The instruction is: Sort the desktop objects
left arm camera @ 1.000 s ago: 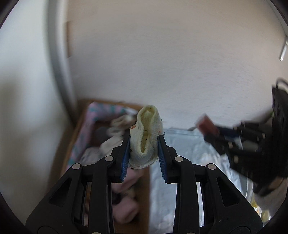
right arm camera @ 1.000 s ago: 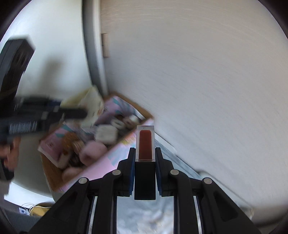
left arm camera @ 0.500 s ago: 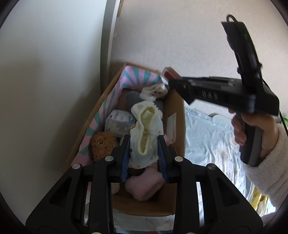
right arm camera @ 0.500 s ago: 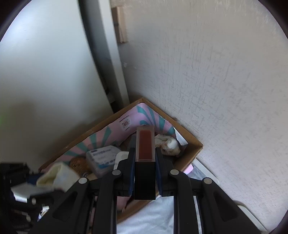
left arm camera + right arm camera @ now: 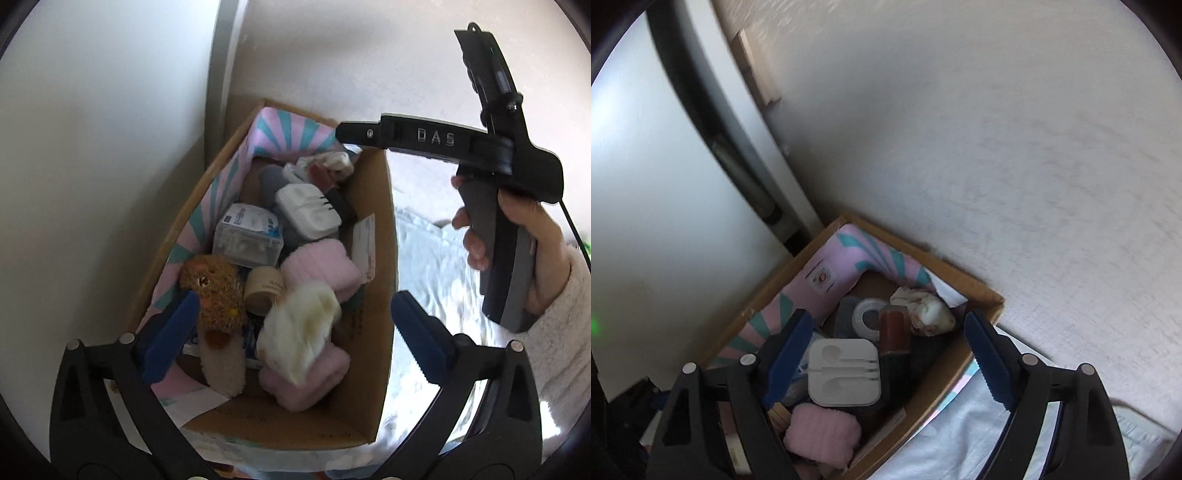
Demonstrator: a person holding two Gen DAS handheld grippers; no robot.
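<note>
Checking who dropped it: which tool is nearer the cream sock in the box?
Left. The cream sock lies just beyond the left tool, whose jaws are opening. The right tool, also opening, hangs over the box's far end.

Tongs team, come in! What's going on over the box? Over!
Both tongs, left and right, opening, nothing gripped. Cream knit sock and dark red tube in brown cardboard box. Nothing blocking. Over.

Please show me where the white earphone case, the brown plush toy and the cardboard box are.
white earphone case (image 5: 844, 372): right wrist view, middle of its lid.
brown plush toy (image 5: 216, 291): left wrist view, its fuzzy head.
cardboard box (image 5: 375, 295): left wrist view, bare right wall.
</note>
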